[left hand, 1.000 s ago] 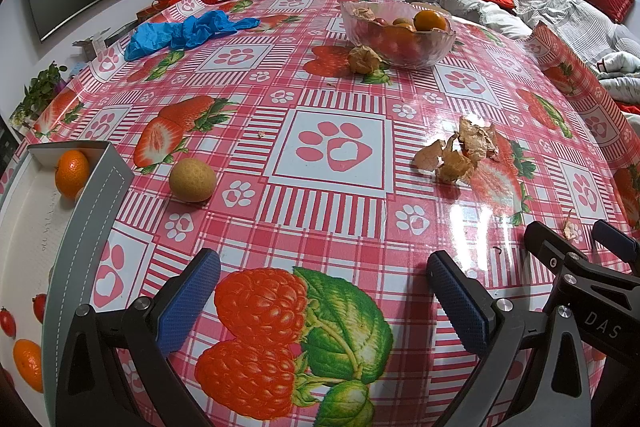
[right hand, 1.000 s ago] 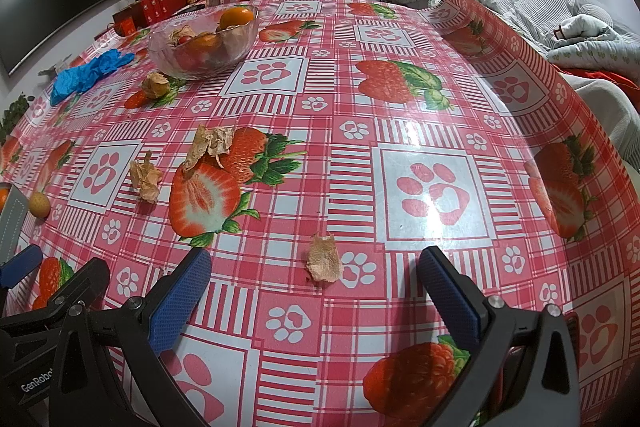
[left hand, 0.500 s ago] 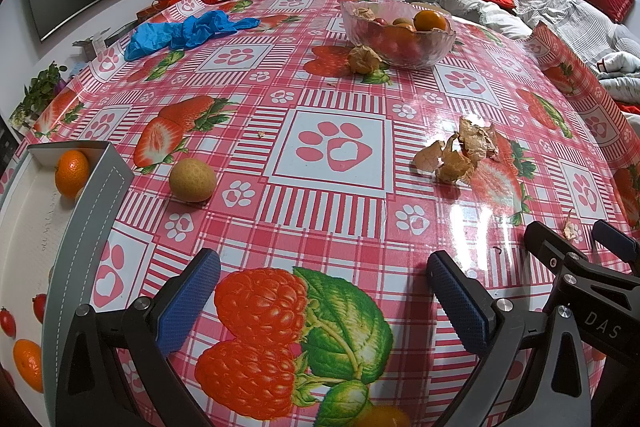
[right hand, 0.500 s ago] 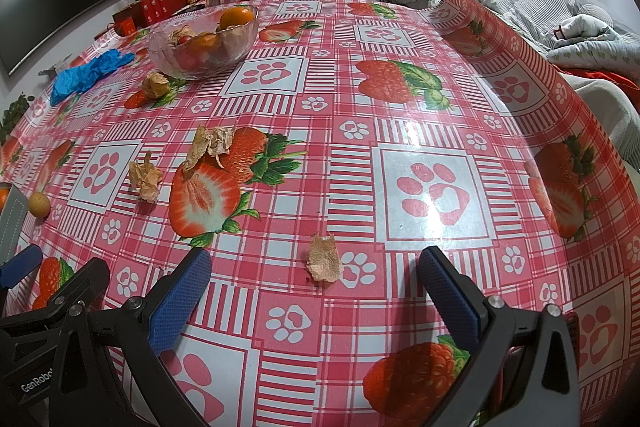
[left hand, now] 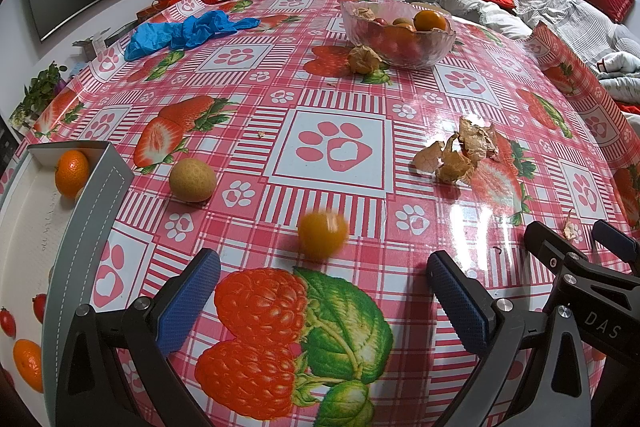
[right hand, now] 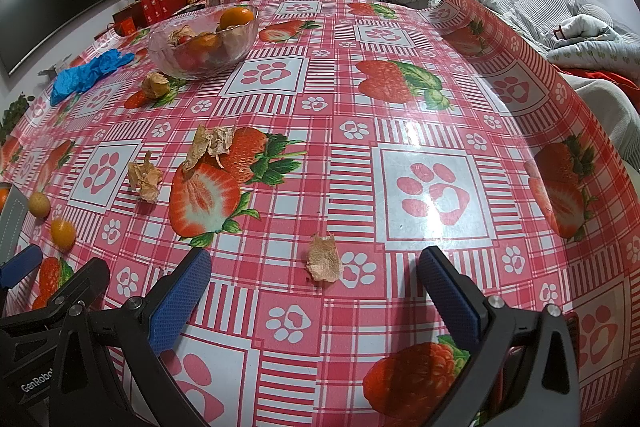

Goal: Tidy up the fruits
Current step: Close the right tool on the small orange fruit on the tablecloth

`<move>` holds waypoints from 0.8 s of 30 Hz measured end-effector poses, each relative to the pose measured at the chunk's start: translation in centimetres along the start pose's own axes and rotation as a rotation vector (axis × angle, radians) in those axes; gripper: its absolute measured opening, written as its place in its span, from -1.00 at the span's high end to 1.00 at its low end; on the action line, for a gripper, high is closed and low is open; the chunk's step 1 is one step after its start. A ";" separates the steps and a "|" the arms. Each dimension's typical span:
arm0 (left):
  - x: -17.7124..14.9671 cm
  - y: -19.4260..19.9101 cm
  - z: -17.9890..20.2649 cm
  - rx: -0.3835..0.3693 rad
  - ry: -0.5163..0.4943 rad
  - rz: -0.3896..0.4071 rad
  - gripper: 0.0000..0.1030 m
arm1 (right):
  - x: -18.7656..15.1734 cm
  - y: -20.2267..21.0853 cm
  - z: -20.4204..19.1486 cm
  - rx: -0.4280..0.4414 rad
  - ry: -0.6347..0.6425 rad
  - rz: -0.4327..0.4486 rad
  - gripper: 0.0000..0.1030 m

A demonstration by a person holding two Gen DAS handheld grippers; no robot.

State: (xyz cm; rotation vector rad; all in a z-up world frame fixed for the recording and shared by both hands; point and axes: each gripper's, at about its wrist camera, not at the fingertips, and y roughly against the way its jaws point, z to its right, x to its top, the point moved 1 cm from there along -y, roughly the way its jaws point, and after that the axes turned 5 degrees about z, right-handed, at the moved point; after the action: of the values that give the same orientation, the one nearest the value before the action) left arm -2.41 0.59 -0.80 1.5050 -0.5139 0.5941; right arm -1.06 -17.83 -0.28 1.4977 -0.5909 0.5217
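A small orange fruit (left hand: 323, 234), blurred with motion, is on the tablecloth just ahead of my open, empty left gripper (left hand: 320, 291); it also shows in the right wrist view (right hand: 63, 233). A tan round fruit (left hand: 192, 179) lies to its left beside a grey tray (left hand: 86, 211) holding an orange (left hand: 71, 173) and small red tomatoes (left hand: 8, 322). A glass bowl (left hand: 400, 31) of fruit stands far back. My right gripper (right hand: 314, 291) is open and empty above a husk scrap (right hand: 324, 263).
Dry husks (left hand: 460, 155) lie right of centre and a husked fruit (left hand: 362, 59) sits by the bowl. Blue gloves (left hand: 188, 31) lie at the back left. Boxes and jars crowd the far edge. The tablecloth curls up at the right edge (right hand: 472, 23).
A small orange fruit has rolled in from below the left gripper and moved forward past its fingertips. Both grippers have stayed put and open.
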 end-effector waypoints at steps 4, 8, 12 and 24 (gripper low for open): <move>0.0 0.0 0.0 0.000 0.000 0.000 -1.00 | 0.0 0.0 0.0 0.000 0.000 0.000 -0.99; 0.0 0.0 0.0 0.000 0.000 0.000 -1.00 | 0.0 0.0 0.0 -0.001 0.000 0.000 -0.99; 0.0 0.0 0.0 -0.002 -0.009 -0.001 -1.00 | 0.2 0.1 0.3 0.004 -0.004 -0.036 -1.00; -0.5 5.5 -3.5 0.016 -0.049 0.023 -1.00 | 0.0 6.5 -3.2 0.200 0.092 0.013 -1.00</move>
State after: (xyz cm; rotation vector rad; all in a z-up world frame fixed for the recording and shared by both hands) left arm -6.51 3.94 3.06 1.5332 -0.5659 0.5816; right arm -5.17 -14.56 4.67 1.6498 -0.4875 0.6716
